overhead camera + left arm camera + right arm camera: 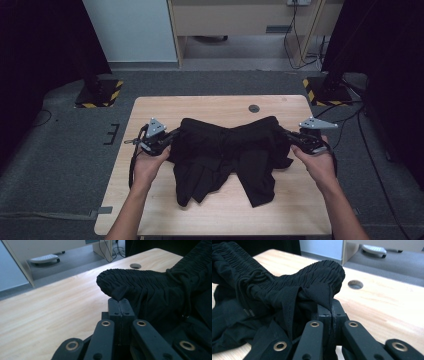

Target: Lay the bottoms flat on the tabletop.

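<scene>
Black fabric is what I am working with: one pair of shorts (227, 155), gathered at an elastic waistband with one drawstring (253, 277) knotted near its middle. I count two grippers, one in each of my hands, one wooden table (210, 107), and one round hole (254, 108) in the tabletop at about 12 o'clock from the garment.

My left gripper (170, 137) sits at 9 o'clock of the shorts, its jaws pressed together on the left end of the waistband; in the left gripper view (121, 301) the ribbed band bulges up just past the tips, toward 12 o'clock, with a fold of cloth pinched between them. My right gripper (289, 135) sits at 3 o'clock of the shorts, jaws likewise clamped on the right end of the band; in the right gripper view (332, 307) a flap of fabric drapes over the tips and the band runs off toward 10 o'clock.

Between the two tools the waistband is stretched across the middle of the table, sagging a little at its centre. The two legs hang from it toward 6 o'clock, crumpled, and spread on the wood toward my side. From each gripper the bulk of the shorts lies inward, toward the other gripper.

Two yellow-and-black striped floor bases (100, 92) stand beyond the table's far corners, at 10 and 2 o'clock.
</scene>
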